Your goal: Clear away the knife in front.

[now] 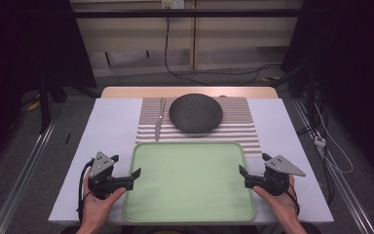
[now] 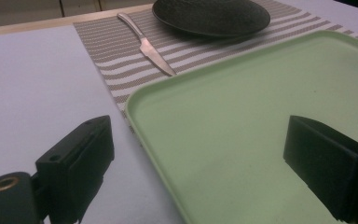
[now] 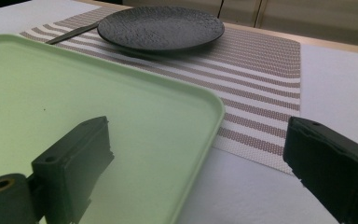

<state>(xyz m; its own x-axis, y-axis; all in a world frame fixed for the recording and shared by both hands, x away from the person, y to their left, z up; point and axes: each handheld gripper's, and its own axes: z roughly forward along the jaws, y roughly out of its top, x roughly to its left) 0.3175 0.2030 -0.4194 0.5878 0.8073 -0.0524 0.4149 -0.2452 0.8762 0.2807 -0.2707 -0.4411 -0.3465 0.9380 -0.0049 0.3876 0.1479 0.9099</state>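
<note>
Pale green rectangular plastic tray (image 1: 190, 183) — lying flat on the white table (image 1: 112, 122), its near edge toward you, long axis running left to right between your hands. Left gripper (image 1: 126, 173) is hovering just beside its left rim, right gripper (image 1: 243, 175) just beside its right rim — both with jaws apart, gripping nothing. Beyond it, a dark round plate (image 1: 196, 113) and steel knife (image 1: 158, 119) are resting on a striped placemat (image 1: 238, 119).
</note>
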